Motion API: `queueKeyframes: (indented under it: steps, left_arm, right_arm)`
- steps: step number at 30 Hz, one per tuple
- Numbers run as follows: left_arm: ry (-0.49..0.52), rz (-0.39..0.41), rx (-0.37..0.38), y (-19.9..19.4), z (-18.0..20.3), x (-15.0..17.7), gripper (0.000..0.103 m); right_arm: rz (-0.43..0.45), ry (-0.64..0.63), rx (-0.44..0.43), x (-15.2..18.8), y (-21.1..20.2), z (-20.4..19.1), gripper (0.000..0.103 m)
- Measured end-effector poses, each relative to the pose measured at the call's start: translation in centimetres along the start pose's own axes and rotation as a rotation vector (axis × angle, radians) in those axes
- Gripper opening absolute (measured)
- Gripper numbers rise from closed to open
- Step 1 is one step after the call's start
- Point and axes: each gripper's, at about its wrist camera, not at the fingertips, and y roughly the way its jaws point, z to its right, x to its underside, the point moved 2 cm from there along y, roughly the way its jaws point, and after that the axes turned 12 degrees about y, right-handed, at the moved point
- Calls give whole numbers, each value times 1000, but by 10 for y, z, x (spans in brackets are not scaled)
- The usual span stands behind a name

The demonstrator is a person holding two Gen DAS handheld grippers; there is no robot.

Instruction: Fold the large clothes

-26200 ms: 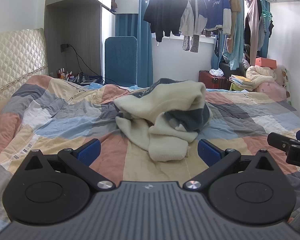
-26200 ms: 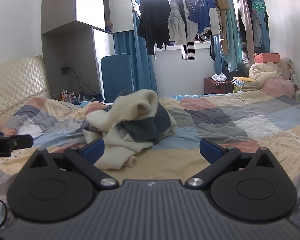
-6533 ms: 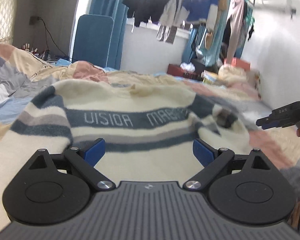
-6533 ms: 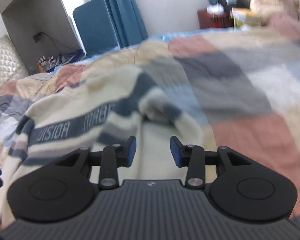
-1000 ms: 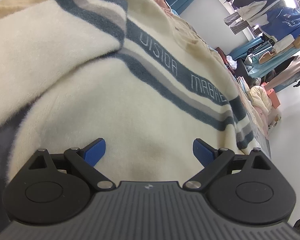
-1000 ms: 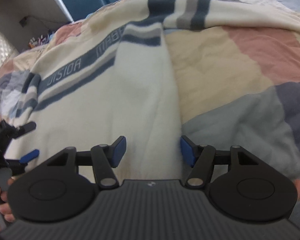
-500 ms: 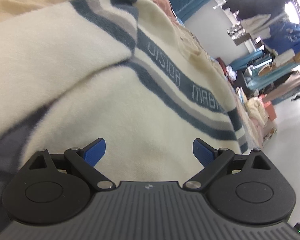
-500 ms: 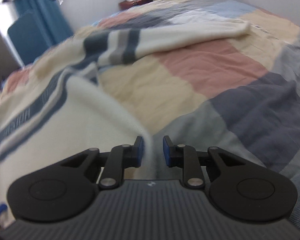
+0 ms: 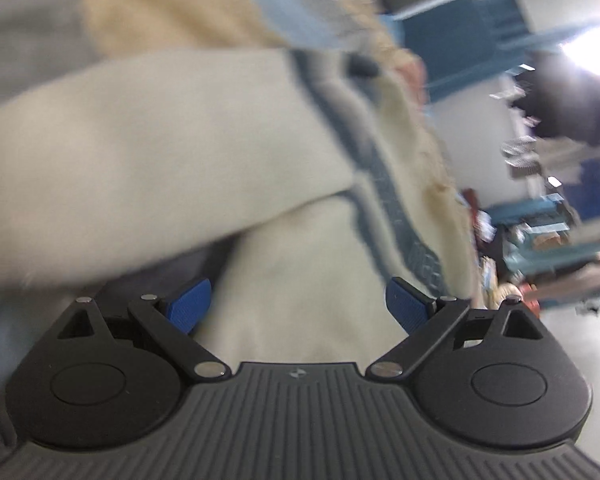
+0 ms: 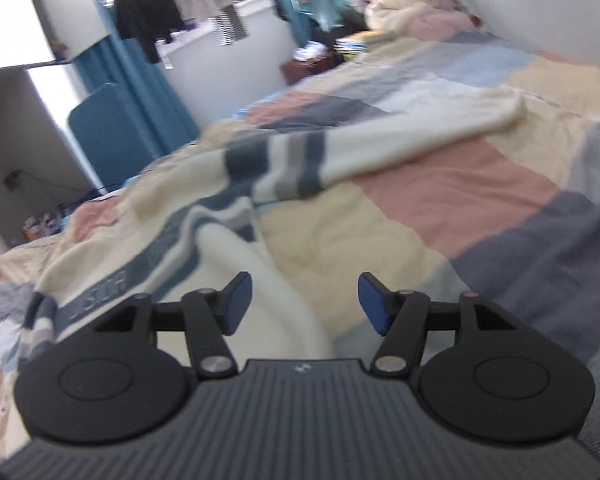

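A cream sweater (image 10: 171, 236) with grey-blue stripes and a lettered band lies spread on the patchwork bed. Its right sleeve (image 10: 420, 140) stretches out to the right. My right gripper (image 10: 302, 300) is open, just above the sweater's right side edge, with nothing between the fingers. In the blurred left wrist view the sweater (image 9: 147, 152) fills the frame, its left sleeve lying across the body. My left gripper (image 9: 297, 306) is open wide, close over the cream fabric, holding nothing.
The patchwork quilt (image 10: 480, 208) covers the bed, bare to the right of the sweater. A blue chair (image 10: 115, 132) and cabinet stand beyond the bed's far edge. Hanging clothes (image 10: 147, 4) and piled bedding (image 10: 416, 16) are at the back wall.
My right gripper has opened from nearly shut on the sweater's edge and let it go. The left view has swung and blurred; the left gripper stays open.
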Motion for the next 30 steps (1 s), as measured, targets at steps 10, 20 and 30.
queueKeyframes:
  steps: [10, 20, 30]
  left_arm:
    - [-174, 98, -217, 8, -34, -11, 90]
    - [-28, 337, -511, -1, -42, -59, 41]
    - [271, 606, -649, -66, 27, -193, 18]
  right_arm:
    - [-188, -211, -214, 9, 23, -57, 62]
    - [-314, -316, -301, 50, 45, -83, 62]
    - [-307, -433, -319, 71, 51, -90, 62]
